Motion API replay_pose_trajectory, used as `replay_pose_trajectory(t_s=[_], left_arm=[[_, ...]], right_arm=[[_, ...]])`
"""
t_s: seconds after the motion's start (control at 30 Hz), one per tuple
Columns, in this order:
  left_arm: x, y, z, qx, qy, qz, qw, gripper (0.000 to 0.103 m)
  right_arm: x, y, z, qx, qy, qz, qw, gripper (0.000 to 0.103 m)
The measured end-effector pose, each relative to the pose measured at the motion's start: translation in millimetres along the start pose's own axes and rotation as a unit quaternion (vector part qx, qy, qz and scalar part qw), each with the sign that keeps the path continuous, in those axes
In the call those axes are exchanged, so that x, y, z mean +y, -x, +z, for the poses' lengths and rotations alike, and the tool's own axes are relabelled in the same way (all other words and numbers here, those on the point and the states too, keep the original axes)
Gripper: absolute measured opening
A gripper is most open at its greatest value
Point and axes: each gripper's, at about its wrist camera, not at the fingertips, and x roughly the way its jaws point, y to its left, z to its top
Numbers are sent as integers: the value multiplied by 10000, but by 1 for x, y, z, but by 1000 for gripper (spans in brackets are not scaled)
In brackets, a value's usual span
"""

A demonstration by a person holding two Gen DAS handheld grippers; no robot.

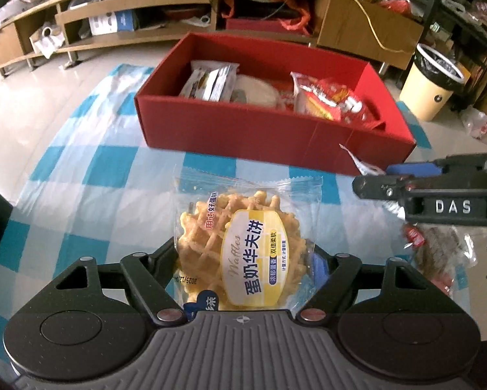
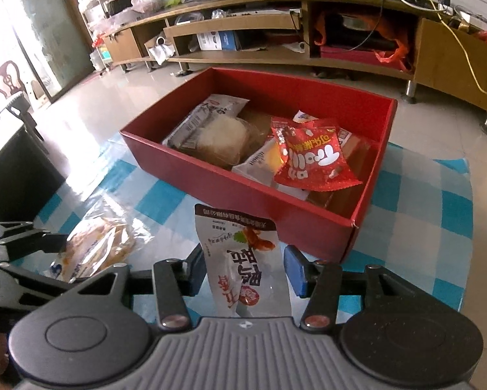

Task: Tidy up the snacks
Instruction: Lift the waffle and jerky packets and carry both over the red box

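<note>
Waffle packet (image 1: 243, 247), clear wrap with a yellow label, sits between the fingers of my left gripper (image 1: 245, 260), which close against both its sides above the blue-checked cloth (image 1: 90, 175); white snack pouch (image 2: 243, 260) with a red print stands upright between the blue pads (image 2: 295, 273) of my right gripper (image 2: 245, 269) — the right pad shows a gap, so I cannot tell whether the jaws actually grip it. Red box (image 2: 243, 191), just beyond both on the cloth, holds the stowed snacks: the right view alone looks down on a red cartoon packet (image 2: 311, 159) atop paler ones, the left view alone shows a cream bin (image 1: 432, 81) on the floor beyond — and my right gripper (image 1: 370, 178) from the side.
</note>
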Motion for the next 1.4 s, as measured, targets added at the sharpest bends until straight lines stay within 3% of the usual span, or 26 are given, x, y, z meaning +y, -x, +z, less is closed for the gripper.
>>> replay_pose_trajectory(t_s=[0.53,1.17,1.4], left_arm=[[2,13,16,-234,205,-168,9994,82],[-1,20,24,-357,286,-300,9985,82],[-4,29,43,-636,288,-278,9972,82]], right_arm=[[-18,24,15,-437,-853,786,9923,49],[-25,30,21,-619,-1101,902,9879,48],[-29,35,30,-790,-1167,888,9860,48]])
